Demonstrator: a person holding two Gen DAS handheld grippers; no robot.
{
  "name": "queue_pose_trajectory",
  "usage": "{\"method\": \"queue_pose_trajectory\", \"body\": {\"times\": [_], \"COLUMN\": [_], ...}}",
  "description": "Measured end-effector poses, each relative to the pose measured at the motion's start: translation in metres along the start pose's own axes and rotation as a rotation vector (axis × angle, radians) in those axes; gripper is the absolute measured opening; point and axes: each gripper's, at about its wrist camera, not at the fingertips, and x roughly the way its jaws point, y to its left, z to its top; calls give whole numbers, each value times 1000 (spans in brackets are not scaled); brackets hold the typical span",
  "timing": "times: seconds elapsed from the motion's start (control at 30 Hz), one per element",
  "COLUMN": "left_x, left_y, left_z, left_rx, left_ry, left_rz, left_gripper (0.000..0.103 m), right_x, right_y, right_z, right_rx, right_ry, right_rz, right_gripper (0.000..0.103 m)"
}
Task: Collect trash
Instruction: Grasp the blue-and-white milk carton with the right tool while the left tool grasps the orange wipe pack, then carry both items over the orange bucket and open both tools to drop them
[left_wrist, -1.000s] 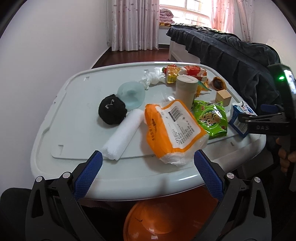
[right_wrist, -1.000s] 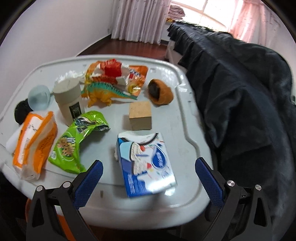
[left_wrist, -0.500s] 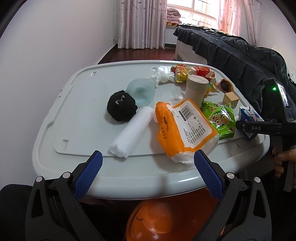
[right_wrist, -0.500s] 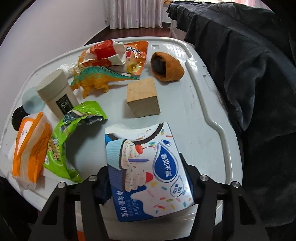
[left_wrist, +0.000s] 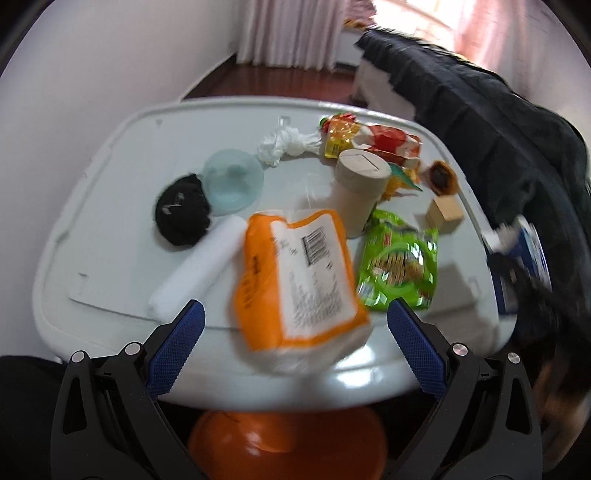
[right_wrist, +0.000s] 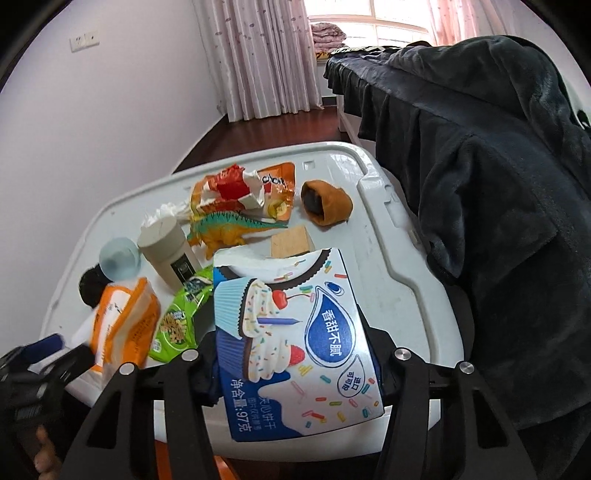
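The right gripper (right_wrist: 291, 365) is clamped on both sides of a blue-and-white biscuit box (right_wrist: 295, 339), held tilted above the near edge of the white table (right_wrist: 406, 280); the box shows a cupcake picture, the words "香甜不腻" in a blue drop and "净含量:97克" along its lower edge. The left gripper (left_wrist: 295, 332) hovers wide open and empty at the table's near edge, its blue pads either side of an orange-and-white packet (left_wrist: 295, 273) with a barcode label whose small print is too blurred to read. Beside it lies a green snack bag (left_wrist: 400, 269), and an orange bin (left_wrist: 288, 443) sits below the table.
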Motion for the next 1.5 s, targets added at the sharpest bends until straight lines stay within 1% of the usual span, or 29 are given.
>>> {"method": "queue_pose_trajectory", "body": {"times": [0.1, 0.2, 0.33, 0.4, 0.43, 0.47, 0.5, 0.57, 0.6, 0.67, 0.77, 0.9, 1.0, 1.1, 1.2, 1.3, 1.33, 1.4, 1.5], "left_x": [20, 40, 57, 64, 66, 67, 66, 64, 63, 61, 51, 5, -39, -69, -85, -87, -86, -84, -74], "left_y": [-8, -11, -8, -5, -4, -4, -6, -6, -5, -3, 0, 3, 14, 29, 41, 43, 43, 49, 55], "left_z": [12, 16, 14, 11, 8, 7, 5, 4, 4, 4, 3, -7, -24, -49, -77, -101, -108, -126, -140], "left_rx": [-19, -23, -32, -25, -12, 7, 47, 87, 98, 112, 135, 184, 215, 231, 233, 252, 258, 262, 249], "left_ry": [44, 98, 122, 128, 124, 115, 94, 67, 57, 45, 33, -23, -54, -57, -43, -22, -9, 38, 109], "left_rz": [31, 40, 53, 70, 83, 105, 117, 109, 103, 82, 62, 10, -33, -46, -32, -3, -5, -21, -31], "left_gripper": [97, 97, 96, 91, 75, 67, 64, 48, 45, 31, 27, 27, 27, 28, 28, 28, 28, 28, 28], "right_x": [1, 5, 6, 7, 7, 7, 8, 9, 10, 11, 11, 6, -11, -31, -49, -59, -62, -66, -63], "right_y": [1, 3, 2, 2, 2, 2, 2, 3, 4, 6, 9, 12, 24, 42, 69, 91, 101, 114, 120], "right_z": [0, 2, 3, 4, 4, 4, 4, 4, 4, 3, 1, -3, -15, -36, -66, -89, -99, -117, -139], "right_rx": [6, 13, 22, 26, 27, 28, 29, 27, 23, 12, 0, -1, -12, -62, -120, -180, -212, -268, -292], "right_ry": [-4, -8, -8, -7, -6, -5, -3, -1, 0, 0, 2, 3, 9, 22, 81, 130, 146, 171, 224], "right_rz": [6, 17, 23, 20, 19, 19, 19, 16, 14, 8, 11, 40, 96, 135, 190, 206, 208, 210, 212], "right_gripper": [56, 56, 57, 57, 57, 57, 57, 57, 57, 57, 57, 57, 57, 57, 57, 57, 57, 57, 57]}}
